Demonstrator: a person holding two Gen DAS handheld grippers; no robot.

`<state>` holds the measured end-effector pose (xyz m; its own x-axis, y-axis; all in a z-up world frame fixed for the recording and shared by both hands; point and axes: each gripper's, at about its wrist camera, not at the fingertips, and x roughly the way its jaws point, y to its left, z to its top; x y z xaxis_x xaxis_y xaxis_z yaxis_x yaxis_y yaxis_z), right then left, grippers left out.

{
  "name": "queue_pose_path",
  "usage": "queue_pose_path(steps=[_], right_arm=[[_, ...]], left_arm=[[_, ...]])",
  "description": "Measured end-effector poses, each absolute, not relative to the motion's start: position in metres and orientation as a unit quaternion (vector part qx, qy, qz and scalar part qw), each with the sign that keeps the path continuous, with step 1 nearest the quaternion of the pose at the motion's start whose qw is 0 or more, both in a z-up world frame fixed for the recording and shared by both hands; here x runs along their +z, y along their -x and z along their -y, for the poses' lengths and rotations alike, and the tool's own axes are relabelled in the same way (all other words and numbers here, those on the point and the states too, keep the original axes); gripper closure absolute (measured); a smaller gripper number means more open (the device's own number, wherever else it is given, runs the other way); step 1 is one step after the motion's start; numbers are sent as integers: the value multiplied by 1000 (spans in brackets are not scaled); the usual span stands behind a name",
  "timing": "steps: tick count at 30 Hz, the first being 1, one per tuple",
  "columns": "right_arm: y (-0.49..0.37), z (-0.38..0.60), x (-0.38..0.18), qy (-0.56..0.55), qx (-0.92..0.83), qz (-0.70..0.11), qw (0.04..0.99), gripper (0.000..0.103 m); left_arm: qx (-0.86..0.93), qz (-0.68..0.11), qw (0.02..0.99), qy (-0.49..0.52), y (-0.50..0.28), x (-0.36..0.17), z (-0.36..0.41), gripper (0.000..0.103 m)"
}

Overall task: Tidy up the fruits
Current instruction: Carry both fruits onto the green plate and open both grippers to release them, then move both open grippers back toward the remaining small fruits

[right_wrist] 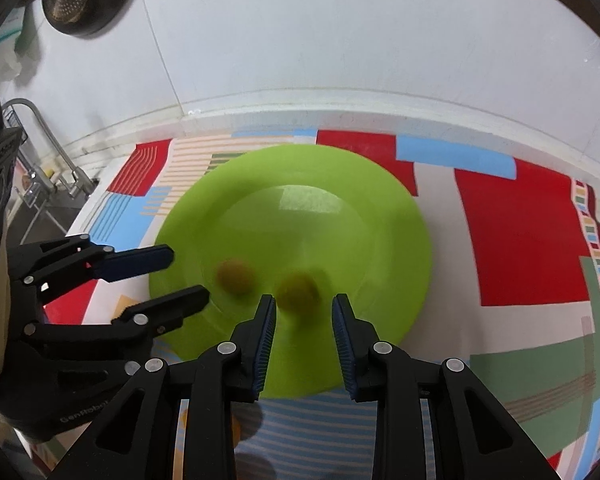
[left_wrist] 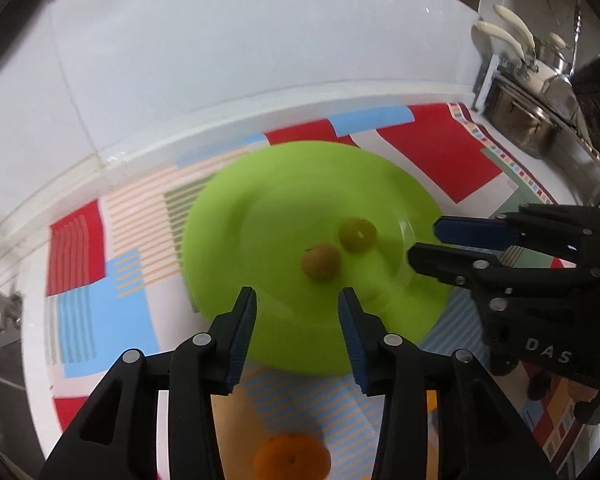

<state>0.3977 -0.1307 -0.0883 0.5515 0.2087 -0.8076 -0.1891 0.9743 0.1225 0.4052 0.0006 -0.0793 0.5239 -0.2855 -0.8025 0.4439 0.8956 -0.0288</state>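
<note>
Patterned mat (left_wrist: pixel 436 148) spread over the counter, probably to protect it. Green plate (left_wrist: pixel 260 168) centred on the mat, apparently the collecting spot. Left gripper (left_wrist: pixel 296 300) and right gripper (right_wrist: pixel 304 308) angled down over the near rim, fingers of both apart, nothing between. Orange (left_wrist: pixel 292 458) off the plate, on the mat beneath the left gripper; likely next to move. Brownish fruit (left_wrist: pixel 321 266) and greenish fruit (left_wrist: pixel 357 234) just beside each other in the plate's well.
</note>
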Motion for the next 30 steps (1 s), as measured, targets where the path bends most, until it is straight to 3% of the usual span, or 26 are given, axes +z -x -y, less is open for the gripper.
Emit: queue_pose_path(steps=[12, 16, 30], right_arm=[[-321, 129, -35, 1, 94, -371, 924, 60], [-296, 126, -24, 4, 82, -354, 932, 50], [-216, 115, -17, -13, 39, -328, 944, 42]], left_arm=[[-185, -376, 905, -73, -327, -28, -26, 34], [-175, -365, 913, -59, -305, -16, -37, 29], [-128, -334, 932, -59, -231, -14, -65, 19]])
